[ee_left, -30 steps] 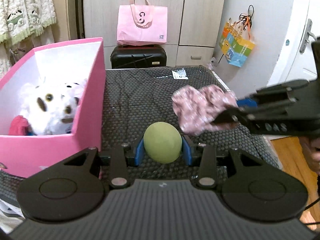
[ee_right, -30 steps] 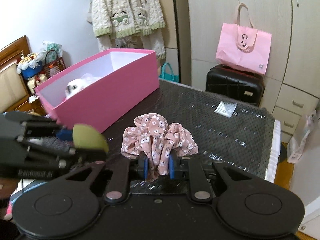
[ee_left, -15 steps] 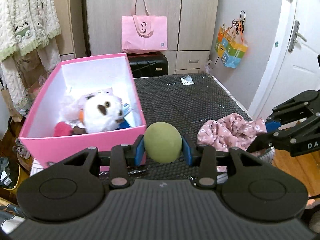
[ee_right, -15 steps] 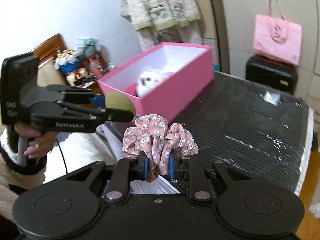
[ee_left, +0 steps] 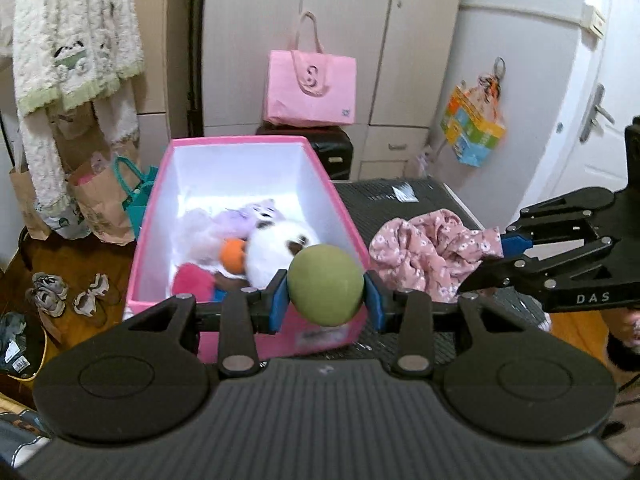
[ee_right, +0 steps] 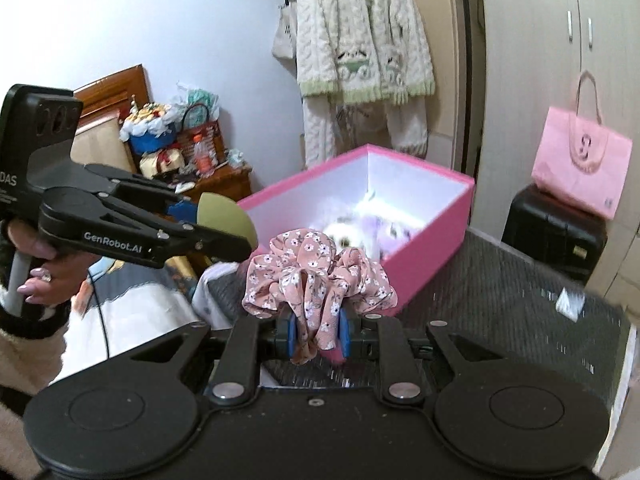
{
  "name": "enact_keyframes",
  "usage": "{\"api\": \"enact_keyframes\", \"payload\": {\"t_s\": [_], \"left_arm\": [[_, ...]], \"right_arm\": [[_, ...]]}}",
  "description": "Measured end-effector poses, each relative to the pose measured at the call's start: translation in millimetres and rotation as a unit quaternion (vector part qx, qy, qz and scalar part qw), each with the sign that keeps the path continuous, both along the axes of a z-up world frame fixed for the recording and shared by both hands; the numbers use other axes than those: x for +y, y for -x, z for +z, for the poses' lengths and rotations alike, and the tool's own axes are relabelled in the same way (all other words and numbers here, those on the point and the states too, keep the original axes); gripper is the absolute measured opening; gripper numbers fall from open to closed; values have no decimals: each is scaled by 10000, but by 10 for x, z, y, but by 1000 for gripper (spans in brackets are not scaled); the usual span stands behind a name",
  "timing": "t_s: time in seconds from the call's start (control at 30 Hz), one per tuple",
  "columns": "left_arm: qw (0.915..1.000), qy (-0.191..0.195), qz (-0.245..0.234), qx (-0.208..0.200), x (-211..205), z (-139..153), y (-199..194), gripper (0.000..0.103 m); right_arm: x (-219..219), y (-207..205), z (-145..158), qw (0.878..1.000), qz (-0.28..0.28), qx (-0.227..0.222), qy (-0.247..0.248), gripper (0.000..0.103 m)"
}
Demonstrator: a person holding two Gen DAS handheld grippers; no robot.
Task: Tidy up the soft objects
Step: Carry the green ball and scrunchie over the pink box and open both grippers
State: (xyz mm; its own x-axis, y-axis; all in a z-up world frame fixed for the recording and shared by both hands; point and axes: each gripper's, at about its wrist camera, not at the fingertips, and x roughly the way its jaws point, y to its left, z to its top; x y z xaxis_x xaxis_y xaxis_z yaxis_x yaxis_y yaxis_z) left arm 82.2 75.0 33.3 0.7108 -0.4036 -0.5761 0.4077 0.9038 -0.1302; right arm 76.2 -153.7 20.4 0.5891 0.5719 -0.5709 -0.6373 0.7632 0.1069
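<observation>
My left gripper (ee_left: 326, 302) is shut on a green soft ball (ee_left: 325, 285) and holds it in the air at the near end of the pink box (ee_left: 152, 216). The box holds a white plush toy (ee_left: 276, 254) and several other soft toys. My right gripper (ee_right: 318, 336) is shut on a pink flowered scrunchie (ee_right: 316, 276), raised above the black table mat (ee_right: 500, 292) beside the box (ee_right: 432, 248). In the left wrist view the scrunchie (ee_left: 428, 248) hangs to the right of the ball. In the right wrist view the ball (ee_right: 224, 216) is left of the scrunchie.
A pink tote bag (ee_left: 310, 88) sits on a black suitcase (ee_right: 552, 228) behind the table. A cream cardigan (ee_left: 72, 40) hangs at the left. Paper bags (ee_left: 100, 200) and shoes (ee_left: 52, 288) lie on the floor left of the box. A white door (ee_left: 600, 100) is at the right.
Both grippers have risen and pulled back from the table with their loads. The left one has swung toward the box, so the ball now hangs over its near end.
</observation>
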Motion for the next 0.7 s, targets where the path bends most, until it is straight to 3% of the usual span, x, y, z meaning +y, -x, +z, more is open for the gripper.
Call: {"api": "enact_keyframes", "payload": {"t_s": [0.13, 0.43, 0.57, 0.7], "left_arm": [[9997, 70, 249, -44, 130, -89, -187, 39], [9983, 358, 450, -22, 189, -143, -972, 39], [9979, 406, 481, 157, 172, -136, -1383, 39], [9973, 308, 542, 388, 114, -193, -1738, 39]], "right_arm": [[203, -184, -61, 9999, 44, -6, -94, 26], [583, -786, -74, 9948, -354, -758, 580, 26], [587, -1249, -39, 9969, -537, -423, 398, 26], [657, -1562, -88, 9951, -662, -347, 646, 26]]}}
